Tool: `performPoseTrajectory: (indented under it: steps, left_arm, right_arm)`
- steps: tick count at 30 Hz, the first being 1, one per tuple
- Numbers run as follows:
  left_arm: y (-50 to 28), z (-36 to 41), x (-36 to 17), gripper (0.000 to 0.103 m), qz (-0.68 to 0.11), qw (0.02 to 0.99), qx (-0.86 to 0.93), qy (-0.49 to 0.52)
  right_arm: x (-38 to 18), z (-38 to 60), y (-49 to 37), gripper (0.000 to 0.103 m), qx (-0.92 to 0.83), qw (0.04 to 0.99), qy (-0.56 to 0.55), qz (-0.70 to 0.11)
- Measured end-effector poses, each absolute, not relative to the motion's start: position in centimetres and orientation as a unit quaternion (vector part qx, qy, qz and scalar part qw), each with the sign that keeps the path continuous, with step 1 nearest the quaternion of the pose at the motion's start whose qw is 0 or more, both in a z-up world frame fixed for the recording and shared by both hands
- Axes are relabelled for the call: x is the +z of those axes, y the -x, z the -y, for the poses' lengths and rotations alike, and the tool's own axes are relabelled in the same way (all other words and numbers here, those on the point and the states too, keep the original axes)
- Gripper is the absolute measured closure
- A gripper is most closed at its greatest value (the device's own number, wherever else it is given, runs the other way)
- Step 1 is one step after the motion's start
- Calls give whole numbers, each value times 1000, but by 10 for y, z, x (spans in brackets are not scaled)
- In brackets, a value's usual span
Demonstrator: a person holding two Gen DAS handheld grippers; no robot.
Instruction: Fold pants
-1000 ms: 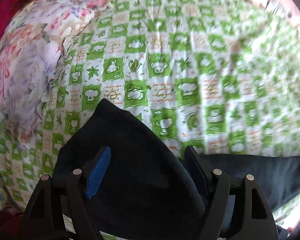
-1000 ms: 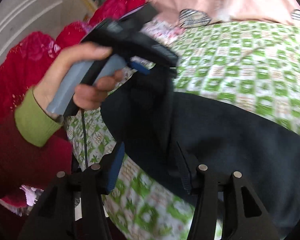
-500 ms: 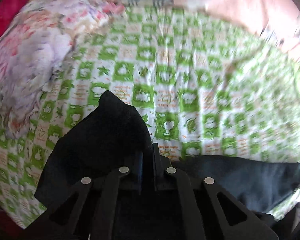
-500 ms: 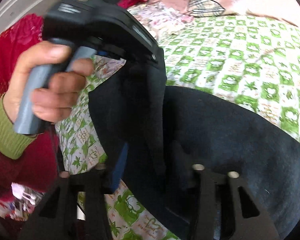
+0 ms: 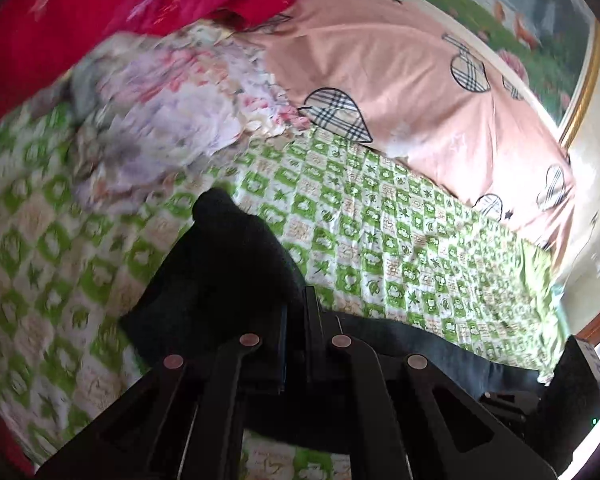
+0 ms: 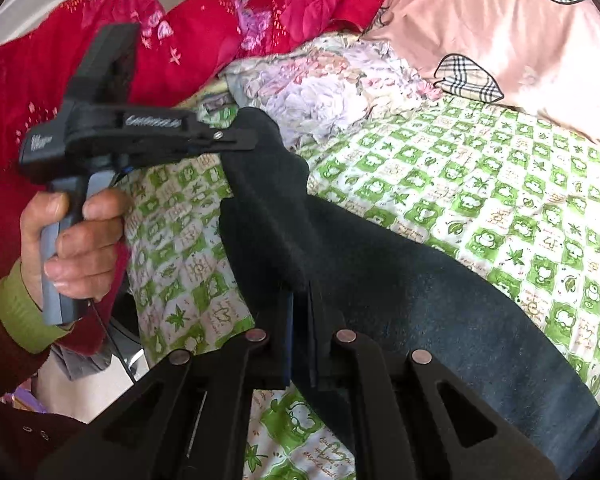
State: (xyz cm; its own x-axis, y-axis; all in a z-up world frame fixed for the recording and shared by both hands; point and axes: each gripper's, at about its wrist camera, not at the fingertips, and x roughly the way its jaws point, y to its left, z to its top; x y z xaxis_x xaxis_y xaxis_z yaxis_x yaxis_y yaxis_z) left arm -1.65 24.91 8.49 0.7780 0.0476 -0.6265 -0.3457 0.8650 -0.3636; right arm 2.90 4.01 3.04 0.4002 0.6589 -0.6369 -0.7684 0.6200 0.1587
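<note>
The dark navy pants (image 6: pixel 400 280) lie across a green-and-white checked bedsheet (image 6: pixel 500 184), one end lifted off it. My left gripper (image 5: pixel 296 320) is shut on the edge of the pants (image 5: pixel 228 264), which bunch up in front of it. In the right wrist view the left gripper (image 6: pixel 244 140) shows at the left, held by a hand and pinching the top corner. My right gripper (image 6: pixel 300 308) is shut on the same edge lower down. The far end of the pants runs off to the right.
A crumpled floral cloth (image 5: pixel 172 120) lies on the sheet beyond the pants. A pink quilt with plaid hearts (image 5: pixel 420 80) is at the back. A red blanket (image 6: pixel 180 48) is heaped at the left.
Both grippers were open around the pants' edge a second ago and have closed on it. They have since lifted the edge up off the sheet.
</note>
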Motion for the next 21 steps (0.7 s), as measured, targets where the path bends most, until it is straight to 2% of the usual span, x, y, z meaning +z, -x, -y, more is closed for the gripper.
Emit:
performPoseTrajectory:
  steps: [7, 12, 21]
  left_arm:
    - [35, -264, 47, 98, -316, 902, 111, 273]
    - [41, -272, 21, 98, -332, 891, 116, 288]
    - [49, -279, 2, 97, -341, 884, 115, 297]
  right_arm:
    - [9, -61, -17, 96, 423, 822, 138, -357]
    - [1, -63, -20, 96, 419, 817, 138, -372]
    - [-3, -71, -18, 96, 413, 815, 155, -376]
